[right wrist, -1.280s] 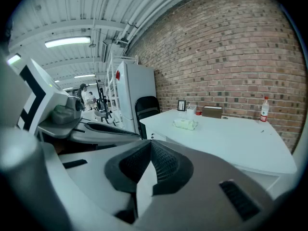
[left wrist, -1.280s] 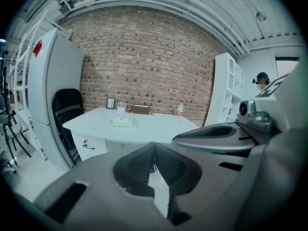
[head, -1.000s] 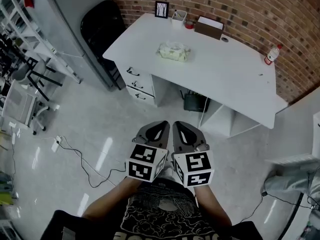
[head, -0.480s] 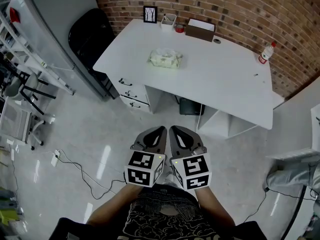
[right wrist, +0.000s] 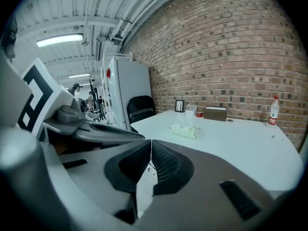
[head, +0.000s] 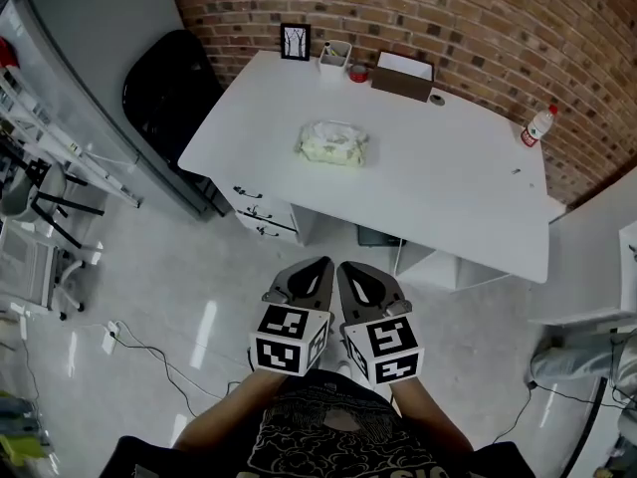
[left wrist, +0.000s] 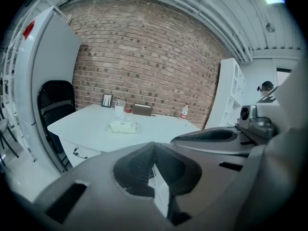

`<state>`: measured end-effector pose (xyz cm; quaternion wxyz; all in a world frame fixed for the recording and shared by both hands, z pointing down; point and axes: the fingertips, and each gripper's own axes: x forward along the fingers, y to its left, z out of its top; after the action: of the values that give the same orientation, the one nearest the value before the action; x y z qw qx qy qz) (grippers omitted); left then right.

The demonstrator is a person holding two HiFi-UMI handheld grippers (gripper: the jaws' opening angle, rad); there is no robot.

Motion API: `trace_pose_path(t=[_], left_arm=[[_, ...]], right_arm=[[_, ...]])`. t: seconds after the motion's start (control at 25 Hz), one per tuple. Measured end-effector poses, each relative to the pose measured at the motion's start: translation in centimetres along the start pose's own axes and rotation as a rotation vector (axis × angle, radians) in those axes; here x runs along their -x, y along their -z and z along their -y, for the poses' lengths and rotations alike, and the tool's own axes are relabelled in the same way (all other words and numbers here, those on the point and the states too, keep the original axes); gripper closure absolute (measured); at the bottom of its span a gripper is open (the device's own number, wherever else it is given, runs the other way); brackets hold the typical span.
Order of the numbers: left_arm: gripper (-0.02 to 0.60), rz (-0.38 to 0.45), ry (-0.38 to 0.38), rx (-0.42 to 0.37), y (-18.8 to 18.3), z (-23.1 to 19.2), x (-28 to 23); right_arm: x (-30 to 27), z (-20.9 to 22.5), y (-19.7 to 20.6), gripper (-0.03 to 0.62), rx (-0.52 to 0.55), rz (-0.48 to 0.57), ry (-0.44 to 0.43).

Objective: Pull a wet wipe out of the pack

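On the white desk (head: 453,182), nearer its left end and well clear of every edge, lies the pack of wet wipes (head: 333,143): a pale, soft, slightly crumpled packet lying flat. Nothing touches it. At the back of the desk, against the brick wall (head: 478,18), stand a small picture frame (head: 295,41), a cup (head: 334,55) and a brown box (head: 402,76), and a bottle (head: 538,124) sits near the right end. All of them are well apart from the pack, so the space around it looks open from the front.

The left gripper (left wrist: 153,163) and right gripper (right wrist: 148,165) are held side by side, close in front of the person's body, out over the floor and well short of the desk. Both point roughly toward the pack. Each has its ribbed pads pressed together with nothing between them, which suits an approach: I judge that the reach has not begun, and that the jaws must part before either can pinch a wipe or steady the packet.

The pack is too small in every view to show its flap or lid, or whether a wipe already sticks out. The marker cubes cover the hands, leaving only forearms visible. The drawers (head: 261,217) under the desk are partly hidden by its top.
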<state>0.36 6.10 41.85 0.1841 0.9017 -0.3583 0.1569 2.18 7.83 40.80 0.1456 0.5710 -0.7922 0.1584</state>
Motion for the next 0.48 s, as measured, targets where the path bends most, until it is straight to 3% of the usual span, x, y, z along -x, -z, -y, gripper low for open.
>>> trace_pose_path(t=[0.48], left_arm=[[0.571, -0.016, 0.089, -0.048, -4.2, -4.2, -3.0]], right_arm=[[-5.2, 1.4, -3.4, 0.576, -0.018, -0.015, 0.067]])
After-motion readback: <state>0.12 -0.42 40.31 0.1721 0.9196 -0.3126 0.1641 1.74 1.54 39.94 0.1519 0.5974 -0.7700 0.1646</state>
